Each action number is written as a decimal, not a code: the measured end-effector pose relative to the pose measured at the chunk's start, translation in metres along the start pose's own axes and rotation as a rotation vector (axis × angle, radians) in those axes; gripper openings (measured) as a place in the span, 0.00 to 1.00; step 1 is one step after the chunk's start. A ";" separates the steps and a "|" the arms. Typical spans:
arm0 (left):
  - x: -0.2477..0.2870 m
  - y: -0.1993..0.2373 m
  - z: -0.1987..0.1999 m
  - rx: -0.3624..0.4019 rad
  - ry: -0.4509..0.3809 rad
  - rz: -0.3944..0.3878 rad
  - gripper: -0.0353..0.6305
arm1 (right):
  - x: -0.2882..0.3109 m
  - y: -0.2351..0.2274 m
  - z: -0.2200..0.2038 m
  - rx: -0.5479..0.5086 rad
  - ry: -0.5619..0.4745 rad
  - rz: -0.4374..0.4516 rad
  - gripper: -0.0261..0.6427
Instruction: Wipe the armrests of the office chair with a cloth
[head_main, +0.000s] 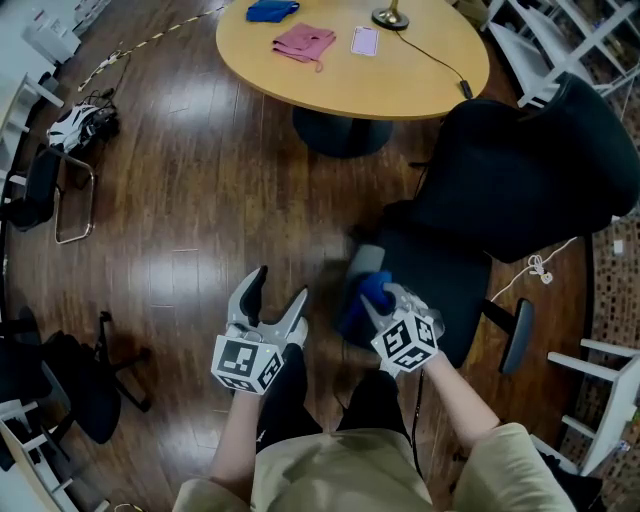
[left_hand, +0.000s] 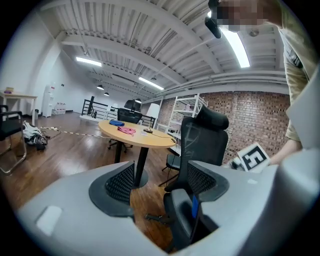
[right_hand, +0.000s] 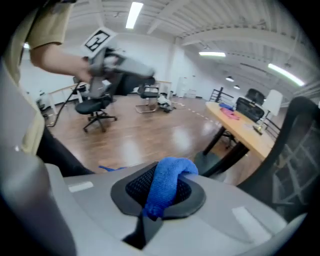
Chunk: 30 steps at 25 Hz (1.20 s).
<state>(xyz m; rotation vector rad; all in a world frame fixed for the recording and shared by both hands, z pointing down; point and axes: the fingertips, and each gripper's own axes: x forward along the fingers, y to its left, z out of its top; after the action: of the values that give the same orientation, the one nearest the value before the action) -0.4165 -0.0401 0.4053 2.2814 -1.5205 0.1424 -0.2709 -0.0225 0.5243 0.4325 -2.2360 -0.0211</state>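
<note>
A black office chair (head_main: 520, 170) stands at the right of the head view, one armrest (head_main: 517, 335) on its far side and the near armrest (head_main: 362, 262) beside my right gripper. My right gripper (head_main: 385, 298) is shut on a blue cloth (head_main: 374, 286), held at that near armrest. In the right gripper view the blue cloth (right_hand: 165, 187) bulges out from between the closed pads of the right gripper (right_hand: 160, 195). My left gripper (head_main: 279, 288) hangs open and empty over the floor, left of the chair. The left gripper (left_hand: 161, 182) frames the chair (left_hand: 202, 140) and the armrest (left_hand: 180, 215).
A round wooden table (head_main: 300, 85) stands beyond the chair, with a pink cloth (head_main: 305, 42), another blue cloth (head_main: 272, 10), a phone (head_main: 364, 40) and a lamp base (head_main: 390, 15) with its cable. More chairs (head_main: 80, 390) stand at the left, white shelving (head_main: 600, 400) at the right.
</note>
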 end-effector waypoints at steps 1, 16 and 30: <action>-0.003 0.003 0.000 0.003 0.002 0.002 0.52 | 0.005 -0.031 0.005 -0.002 0.017 -0.054 0.07; -0.040 0.045 -0.008 -0.035 -0.020 0.061 0.52 | 0.100 0.051 -0.017 -0.265 0.291 0.506 0.07; -0.025 0.037 -0.002 -0.037 -0.014 0.050 0.52 | 0.014 0.151 -0.097 -0.417 0.363 0.713 0.07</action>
<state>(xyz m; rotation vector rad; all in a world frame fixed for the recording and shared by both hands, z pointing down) -0.4598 -0.0298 0.4093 2.2209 -1.5752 0.1122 -0.2523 0.1276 0.6218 -0.5511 -1.8457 -0.0293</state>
